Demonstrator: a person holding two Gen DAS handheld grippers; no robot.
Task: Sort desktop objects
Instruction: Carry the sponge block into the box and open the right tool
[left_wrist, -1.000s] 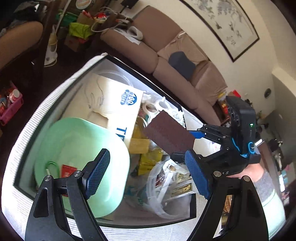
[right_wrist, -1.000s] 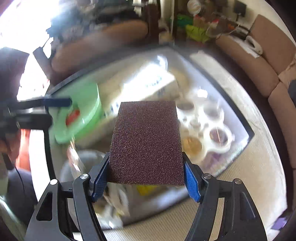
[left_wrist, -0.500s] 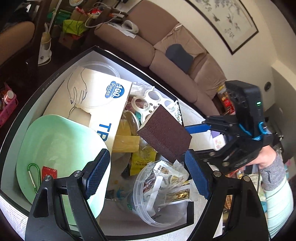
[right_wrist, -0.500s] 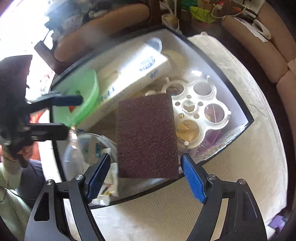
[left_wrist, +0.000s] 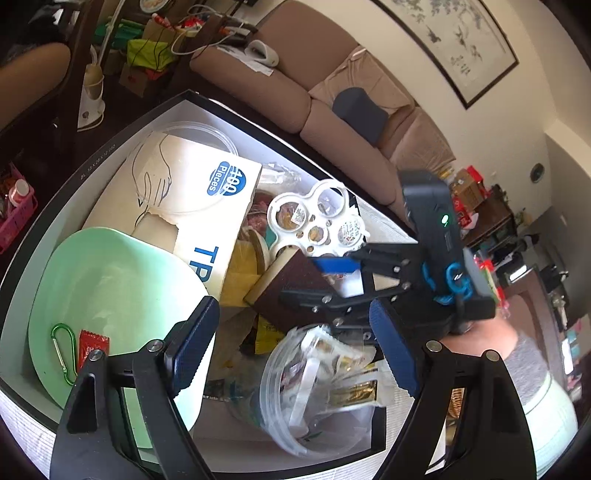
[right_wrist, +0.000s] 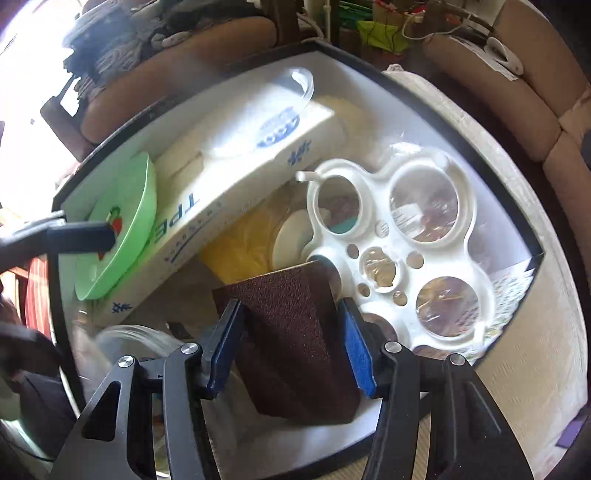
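A dark brown sanding block (right_wrist: 280, 295) lies tilted inside the black-rimmed storage box (right_wrist: 495, 225), between a glove carton and a white ring holder. My right gripper (right_wrist: 288, 332) points steeply down over it. Its jaws are closing with the block between them, and both blue pads (right_wrist: 354, 347) touch the block's sides. In the left wrist view the right gripper (left_wrist: 321, 280) sits on the block (left_wrist: 284, 295) at the box's middle. My left gripper (left_wrist: 291, 339) hovers open and empty above the box's near side.
The box (left_wrist: 96, 162) holds a green plate (left_wrist: 103, 288) with a carabiner (left_wrist: 61, 347) and red packet, a glove carton (left_wrist: 207, 206), the white ring holder (left_wrist: 317, 221) and a clear tub of sachets (left_wrist: 321, 387). A sofa (left_wrist: 288, 92) stands behind.
The right gripper let go of the sanding block, which dropped into the box. It then sank after the block and its jaws have closed in on it again. The left gripper stayed put.
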